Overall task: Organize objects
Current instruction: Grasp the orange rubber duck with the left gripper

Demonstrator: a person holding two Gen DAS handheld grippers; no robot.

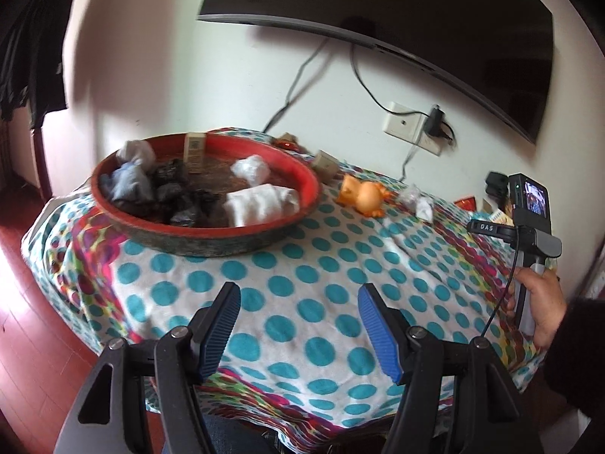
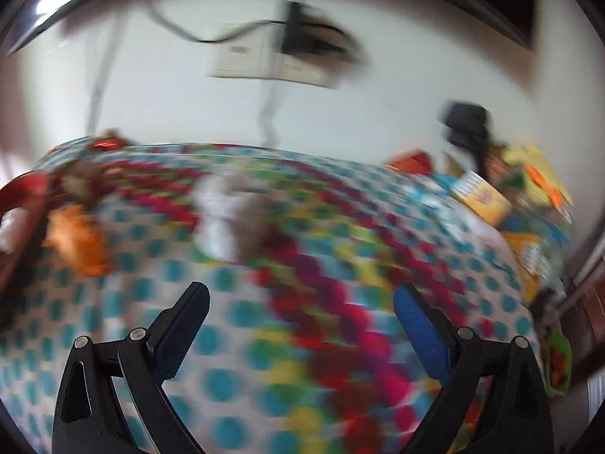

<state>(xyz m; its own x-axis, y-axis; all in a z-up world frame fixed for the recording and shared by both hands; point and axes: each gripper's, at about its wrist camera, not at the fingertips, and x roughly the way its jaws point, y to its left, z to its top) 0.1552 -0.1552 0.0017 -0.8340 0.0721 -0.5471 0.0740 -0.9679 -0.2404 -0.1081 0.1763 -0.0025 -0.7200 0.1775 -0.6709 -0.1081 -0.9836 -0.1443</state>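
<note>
A round red basin point(image 1: 124, 210) stands at the table's far left and holds rolled white cloths point(image 1: 261, 200), a blue-grey cloth point(image 1: 128, 183), dark bundles point(image 1: 177, 193) and a small box point(image 1: 194, 151). To its right lie an orange toy point(image 1: 363, 195) and a crumpled white item point(image 1: 416, 200). My left gripper point(image 1: 298, 289) hovers open over the dotted cloth, with nothing between its fingers. The right wrist view is blurred: my right gripper point(image 2: 300, 289) is open and empty, the orange toy point(image 2: 75, 242) lies far left and the white item point(image 2: 223, 219) ahead.
A second small box point(image 1: 325, 166) sits behind the basin. Colourful packets point(image 2: 480, 193) crowd the table's right end. A hand point(image 1: 540, 302) holds the other gripper's handle at the right edge. A television point(image 1: 416, 19), a wall socket point(image 1: 404, 125) and cables hang behind. Red wooden floor point(image 1: 22, 333) lies left.
</note>
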